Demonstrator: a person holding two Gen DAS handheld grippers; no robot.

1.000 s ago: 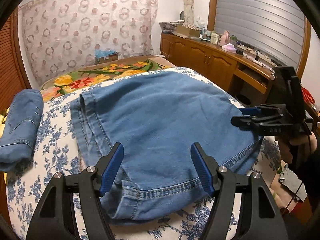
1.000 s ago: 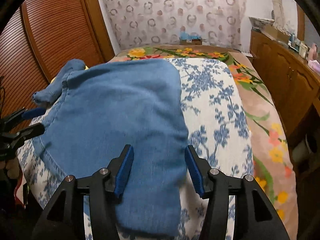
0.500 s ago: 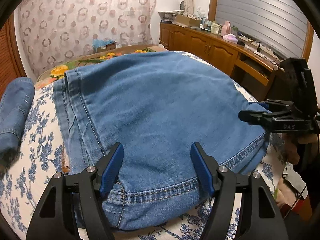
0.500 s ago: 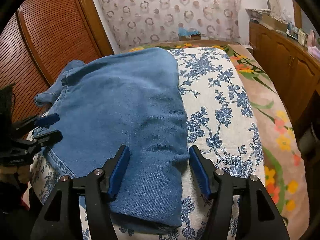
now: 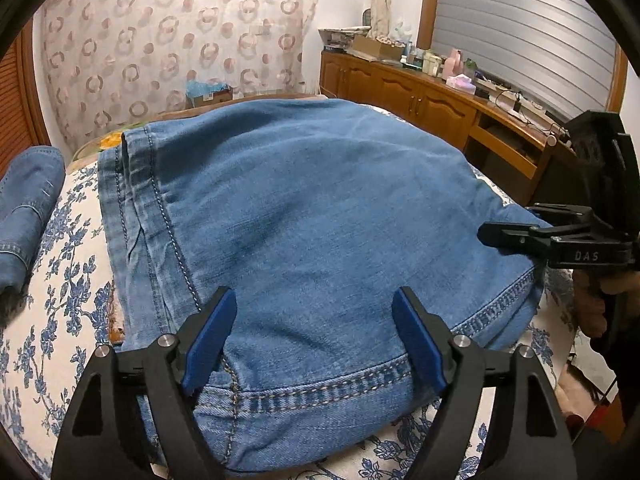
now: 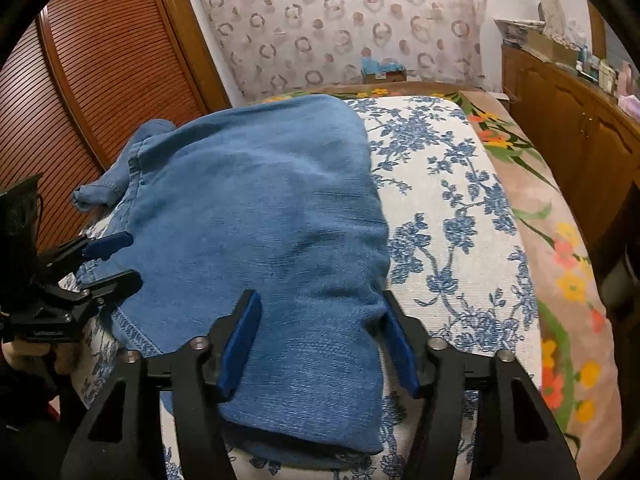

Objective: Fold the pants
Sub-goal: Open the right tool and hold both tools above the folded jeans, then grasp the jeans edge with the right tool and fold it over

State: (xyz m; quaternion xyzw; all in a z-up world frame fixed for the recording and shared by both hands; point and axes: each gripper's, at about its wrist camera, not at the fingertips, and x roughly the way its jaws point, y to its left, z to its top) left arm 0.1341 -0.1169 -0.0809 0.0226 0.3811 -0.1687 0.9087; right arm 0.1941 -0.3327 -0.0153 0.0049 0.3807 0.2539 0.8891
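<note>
Pants (image 5: pixel 320 232), blue denim, folded, lie flat on floral bed cover (image 6: pixel 448 200). Left tool (image 5: pixel 312 340) spread and opening, near hem edge between its pads, not pinched. Right tool (image 6: pixel 320 336) straddles the folded edge, jaws closing, pads not yet pressing cloth. Second folded jeans (image 5: pixel 24 208) at far left.

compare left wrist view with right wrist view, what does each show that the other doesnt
Left wrist only: the window shutter and the jeans' stitched hem.

Right wrist only: the slatted wooden door.

Both: the jeans on the floral cover, the left gripper opening and the right gripper closing, denim between the jaws of each.
</note>
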